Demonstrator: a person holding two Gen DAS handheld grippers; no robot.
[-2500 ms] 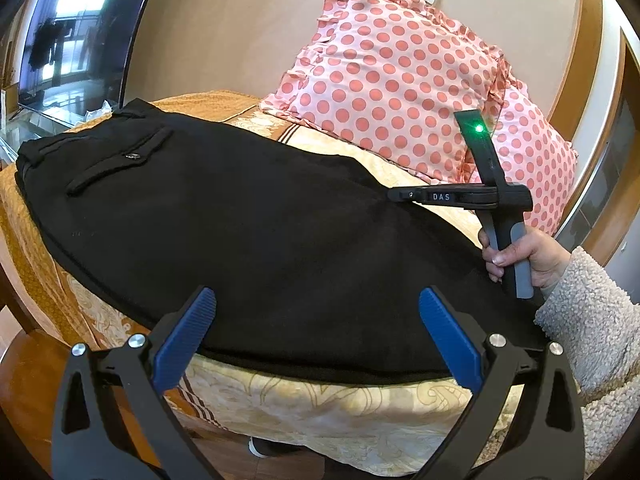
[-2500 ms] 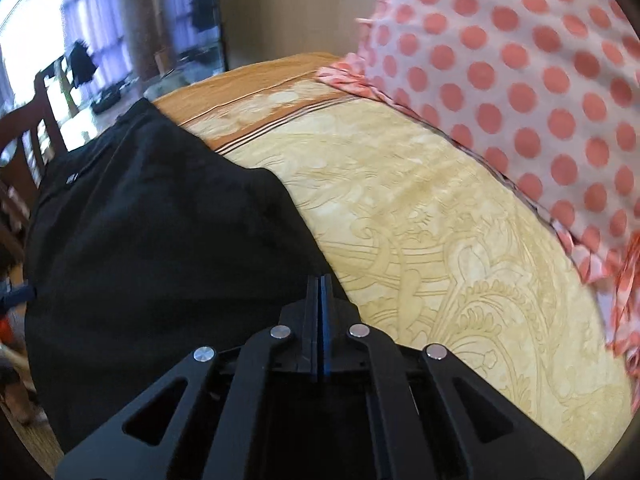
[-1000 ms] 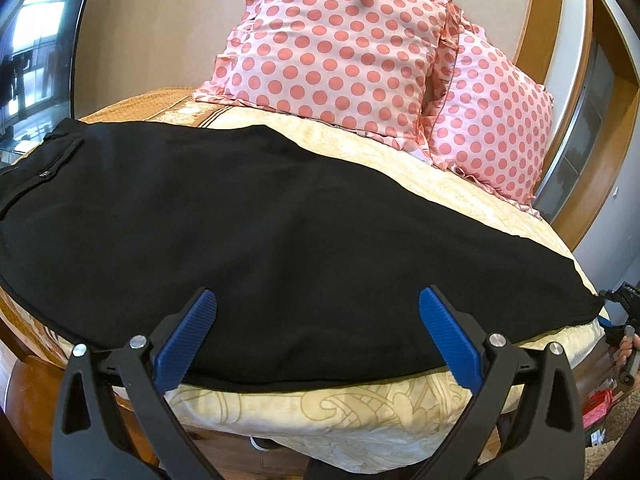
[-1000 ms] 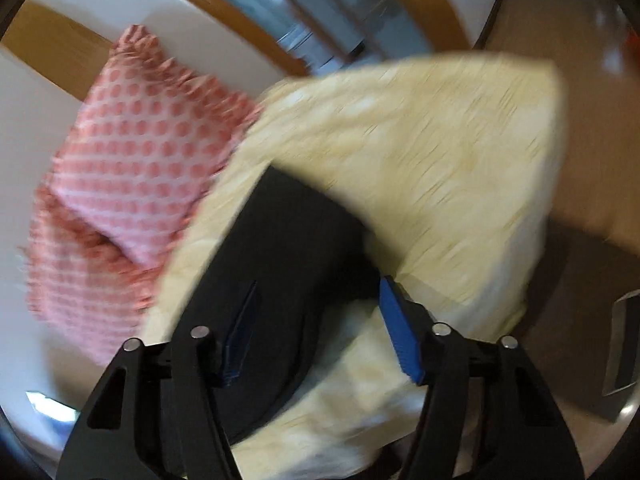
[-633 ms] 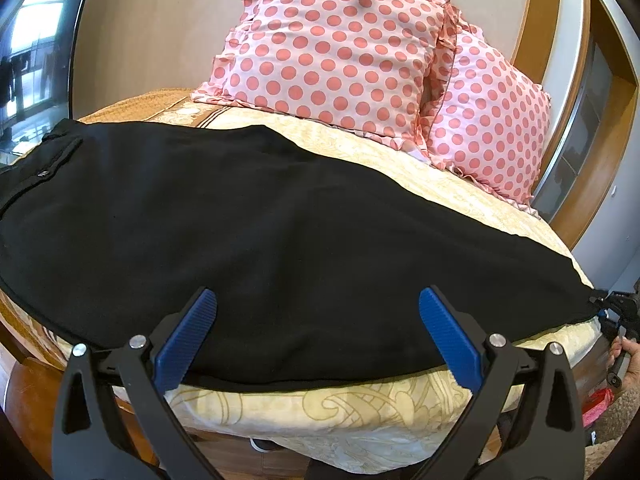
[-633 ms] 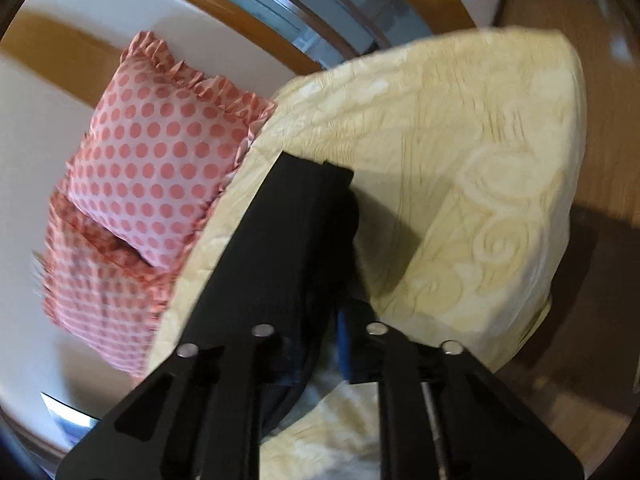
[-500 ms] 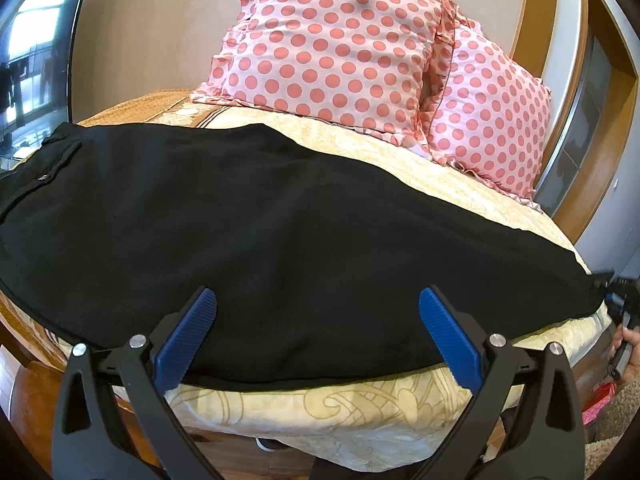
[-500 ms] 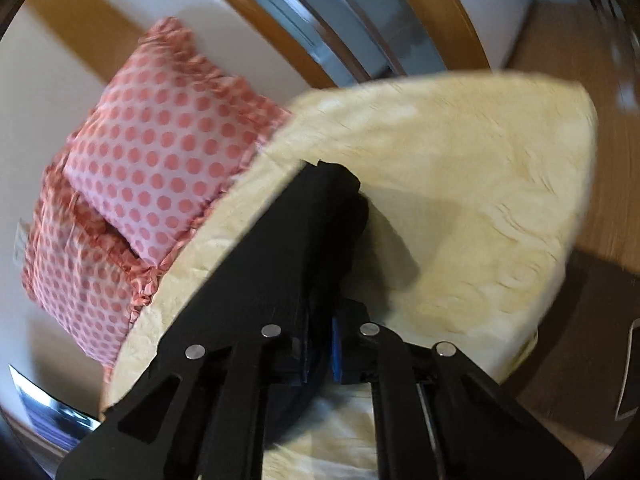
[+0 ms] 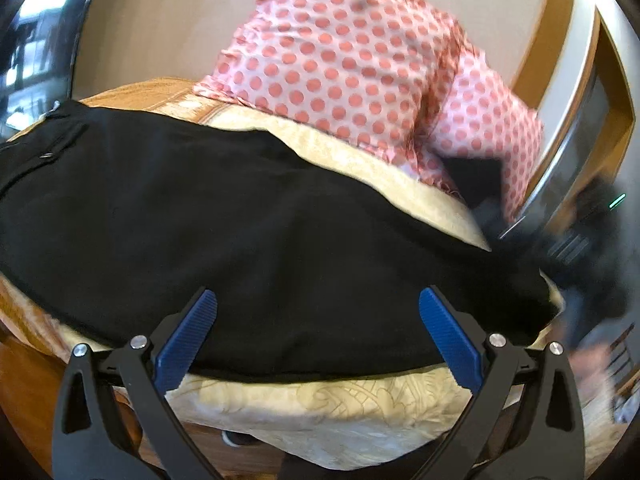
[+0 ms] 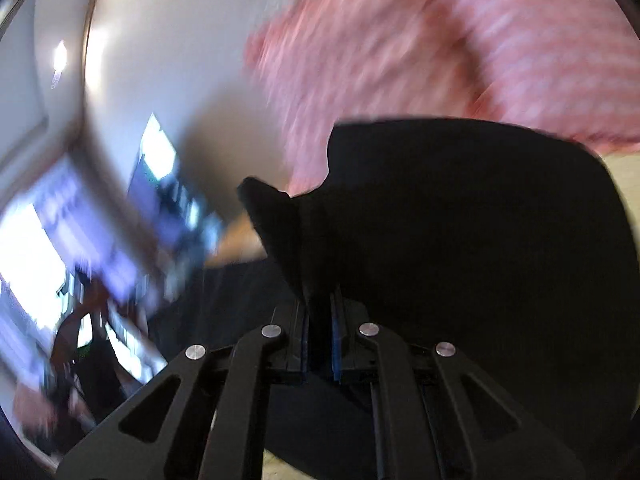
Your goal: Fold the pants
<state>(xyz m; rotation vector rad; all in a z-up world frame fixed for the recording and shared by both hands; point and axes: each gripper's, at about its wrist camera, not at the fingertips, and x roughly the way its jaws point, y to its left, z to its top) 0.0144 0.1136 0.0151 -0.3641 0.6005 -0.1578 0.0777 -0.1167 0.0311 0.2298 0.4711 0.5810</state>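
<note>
Pants (image 9: pixel 248 240), black matte cloth, lie flat along the bed (image 9: pixel 320 404), whose cover is cream with a woven scroll pattern. Right gripper (image 10: pixel 319 344) is clenched on the hem, lifting a curled flap off the bed. Left gripper (image 9: pixel 318 336) hangs spread, grasping nothing, above the near edge. Frilled polka-dot pillows (image 9: pixel 352 60) lean behind.

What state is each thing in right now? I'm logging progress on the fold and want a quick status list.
Pants: spread flat on the bed, hem end lifted at the right.
Left gripper: open, holding nothing, above the near edge of the pants.
Right gripper: shut on the pants' hem, raised off the bed.
Pillows: propped upright behind the pants.
Bed cover: lying under the pants.
</note>
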